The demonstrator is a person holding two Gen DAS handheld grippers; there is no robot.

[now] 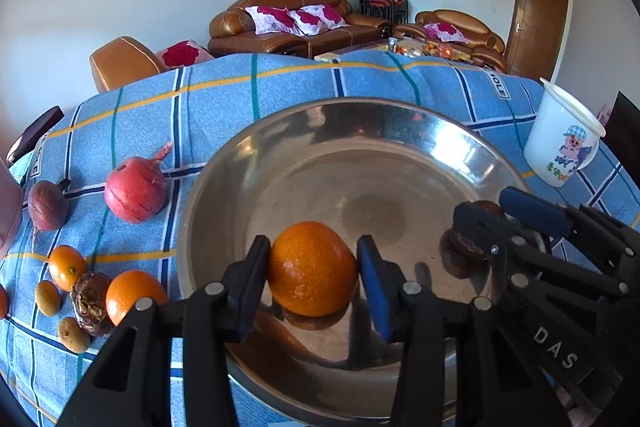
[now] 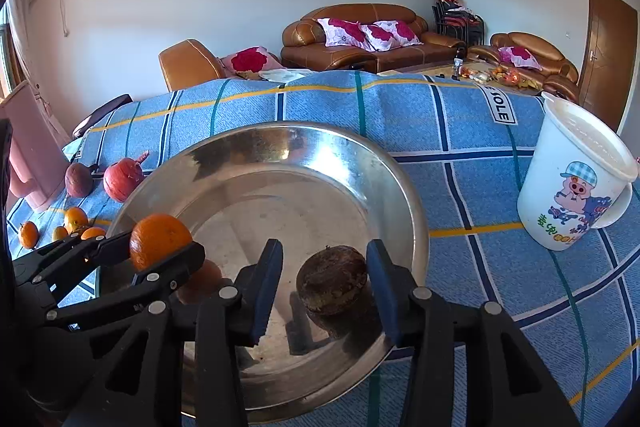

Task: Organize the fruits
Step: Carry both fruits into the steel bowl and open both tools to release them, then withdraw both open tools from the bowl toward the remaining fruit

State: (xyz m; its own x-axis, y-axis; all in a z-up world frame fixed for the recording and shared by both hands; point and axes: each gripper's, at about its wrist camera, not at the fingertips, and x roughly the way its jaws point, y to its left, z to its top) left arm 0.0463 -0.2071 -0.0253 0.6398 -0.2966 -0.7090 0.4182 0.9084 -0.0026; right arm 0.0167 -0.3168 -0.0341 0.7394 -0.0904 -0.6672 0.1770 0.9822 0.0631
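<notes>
Left wrist, round glossy orange (image 1: 312, 269), dimpled

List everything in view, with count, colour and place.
bowl: one, silver, centre of cloth
cloth: one, blue checked, under everything
orange: one, orange, gripped over bowl
brown fruit: one, dark brown, resting in bowl
loose oranges: at least three, orange, left of bowl
red root: one, red, left of bowl
purple root: one, purple, beside red root
cup: one, white, right of bowl
left gripper: black, shut on orange
right gripper: black, open around brown fruit
</notes>
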